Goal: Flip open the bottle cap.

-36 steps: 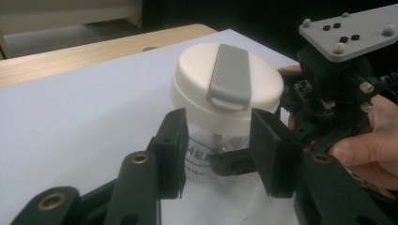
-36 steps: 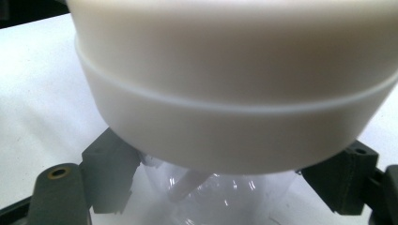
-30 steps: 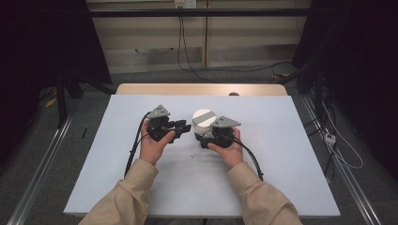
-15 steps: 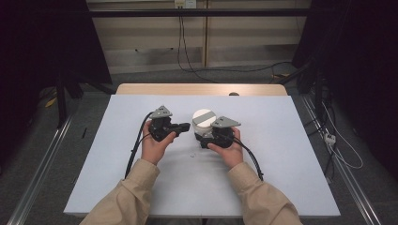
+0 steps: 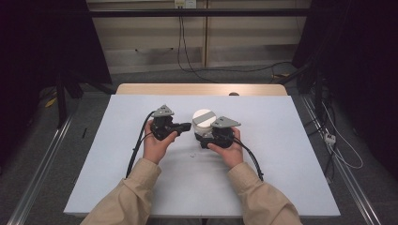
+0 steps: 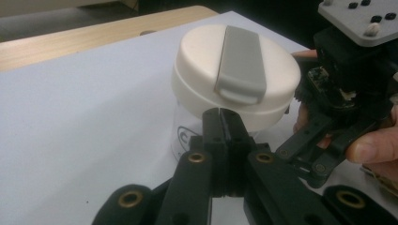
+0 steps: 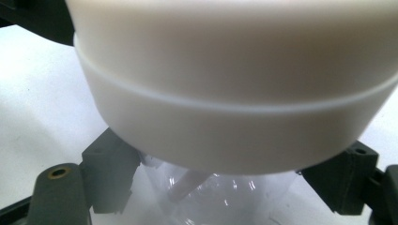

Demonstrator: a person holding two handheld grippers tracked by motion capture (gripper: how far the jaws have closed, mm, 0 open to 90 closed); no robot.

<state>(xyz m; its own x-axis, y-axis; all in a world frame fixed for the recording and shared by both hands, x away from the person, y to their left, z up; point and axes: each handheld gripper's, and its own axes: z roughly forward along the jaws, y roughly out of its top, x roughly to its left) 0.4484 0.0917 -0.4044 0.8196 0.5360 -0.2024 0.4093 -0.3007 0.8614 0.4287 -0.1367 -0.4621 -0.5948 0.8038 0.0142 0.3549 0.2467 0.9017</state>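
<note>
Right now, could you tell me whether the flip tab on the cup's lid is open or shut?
Shut: the grey flip tab lies flat against the white lid, which sits on the clear cup.

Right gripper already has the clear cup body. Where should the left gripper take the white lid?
By the white lid's side rim, coming in level from the left gripper's side. The lid overhangs the clear cup; its grey flap spans the top, so the round wall suits opened jaws.

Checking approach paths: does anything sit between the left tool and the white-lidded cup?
Nothing visible does. The left tool, jaws together, points at the cup across bare table; the right tool holds the clear body from the other side.
</note>
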